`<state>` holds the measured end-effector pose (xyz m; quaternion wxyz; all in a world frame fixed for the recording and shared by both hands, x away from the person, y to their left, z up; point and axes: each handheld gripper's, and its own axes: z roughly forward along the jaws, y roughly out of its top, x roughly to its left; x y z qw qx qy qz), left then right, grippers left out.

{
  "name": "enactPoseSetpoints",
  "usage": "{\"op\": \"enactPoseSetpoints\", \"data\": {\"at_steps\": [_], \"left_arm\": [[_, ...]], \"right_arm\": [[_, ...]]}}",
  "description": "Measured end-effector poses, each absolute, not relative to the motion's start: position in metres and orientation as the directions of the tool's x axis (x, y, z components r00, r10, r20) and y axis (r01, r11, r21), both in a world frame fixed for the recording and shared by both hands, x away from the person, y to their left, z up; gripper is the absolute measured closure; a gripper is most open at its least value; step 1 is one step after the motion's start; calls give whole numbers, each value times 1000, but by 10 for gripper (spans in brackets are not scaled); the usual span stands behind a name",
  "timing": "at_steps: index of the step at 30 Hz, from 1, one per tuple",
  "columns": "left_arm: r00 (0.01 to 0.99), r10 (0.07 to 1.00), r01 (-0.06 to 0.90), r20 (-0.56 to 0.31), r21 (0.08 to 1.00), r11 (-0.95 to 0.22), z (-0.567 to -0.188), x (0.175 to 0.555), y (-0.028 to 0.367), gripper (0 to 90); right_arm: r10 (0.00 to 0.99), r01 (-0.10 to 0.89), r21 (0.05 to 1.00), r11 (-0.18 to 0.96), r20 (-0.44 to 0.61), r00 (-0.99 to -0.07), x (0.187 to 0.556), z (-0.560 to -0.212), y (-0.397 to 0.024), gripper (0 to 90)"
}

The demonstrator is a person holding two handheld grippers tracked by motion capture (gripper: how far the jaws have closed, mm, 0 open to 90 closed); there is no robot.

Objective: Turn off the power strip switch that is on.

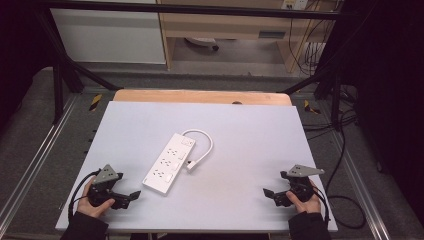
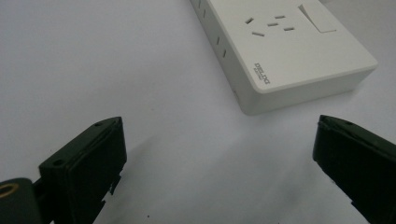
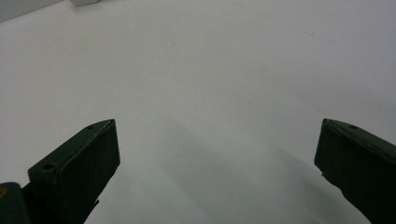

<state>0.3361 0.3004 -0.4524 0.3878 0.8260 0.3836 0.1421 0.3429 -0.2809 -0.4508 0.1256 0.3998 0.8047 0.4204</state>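
Note:
A white power strip [image 1: 167, 162] lies at a slant in the middle of the white table top [image 1: 240, 130]. Its short white cable [image 1: 204, 145] loops round to a plug beside it. My left gripper [image 1: 131, 196] rests at the front left, open, with nothing between its jaws. The strip's near end [image 2: 299, 60] sits just ahead of it in the left gripper view. At the front right my right gripper [image 1: 270, 195] is open too, over bare table [image 3: 210, 93], well apart from the strip.
The white top lies on a wooden table whose far edge [image 1: 200, 96] shows. Metal frame rails [image 1: 30, 160] run along both sides. Black cables [image 1: 345, 150] trail on the floor at the right. Cabinets stand beyond the table.

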Motion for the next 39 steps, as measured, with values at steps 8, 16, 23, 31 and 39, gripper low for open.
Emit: {"op": "enactPoseSetpoints", "data": {"at_steps": [8, 16, 23, 31, 39], "left_arm": [[664, 746, 522, -60, 751, -404, -451, 335, 300, 26], [664, 746, 516, -52, 754, -407, -449, 335, 299, 30], [663, 747, 514, -44, 753, -412, -447, 335, 296, 34], [664, 747, 513, -38, 750, -418, -445, 336, 292, 38], [660, 751, 513, -33, 750, -418, -439, 336, 287, 38]], "right_arm": [[752, 540, 775, 327, 133, -646, 342, -451, -281, 7], [751, 540, 774, 332, 130, -648, 342, -451, -280, 7], [751, 540, 773, 333, 128, -647, 342, -451, -280, 7], [751, 539, 773, 333, 128, -648, 342, -451, -280, 7], [750, 537, 772, 339, 123, -650, 343, -451, -280, 7]]}}
